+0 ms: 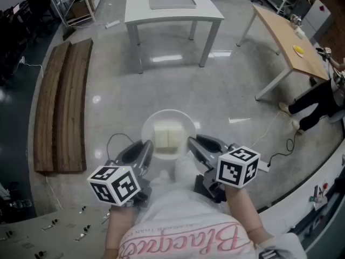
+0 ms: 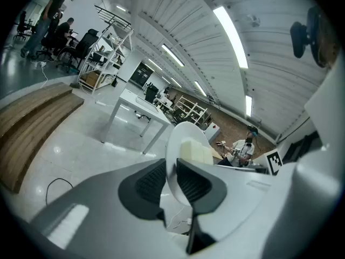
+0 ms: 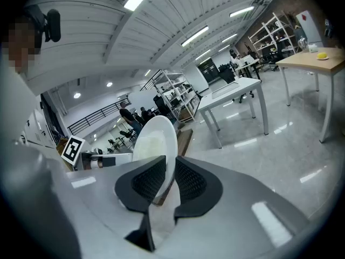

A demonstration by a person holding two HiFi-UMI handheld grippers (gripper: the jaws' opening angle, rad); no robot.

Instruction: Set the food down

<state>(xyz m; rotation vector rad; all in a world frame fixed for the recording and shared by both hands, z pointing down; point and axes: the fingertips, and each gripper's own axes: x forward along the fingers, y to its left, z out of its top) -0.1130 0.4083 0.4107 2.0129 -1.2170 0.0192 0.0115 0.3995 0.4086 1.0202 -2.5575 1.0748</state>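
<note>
White plate with pale food blocks, pinched at opposite rims by left tool and right tool.

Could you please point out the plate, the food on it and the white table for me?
plate [image 1: 168, 115]: head view, on its bare far rim.
food [image 1: 168, 137]: head view, middle of the pale block.
white table [image 1: 139, 7]: head view, left side of its top.

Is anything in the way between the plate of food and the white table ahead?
Nothing visible. Only bare floor lies between the plate and the white table; the wooden planks lie off to the left.
</note>
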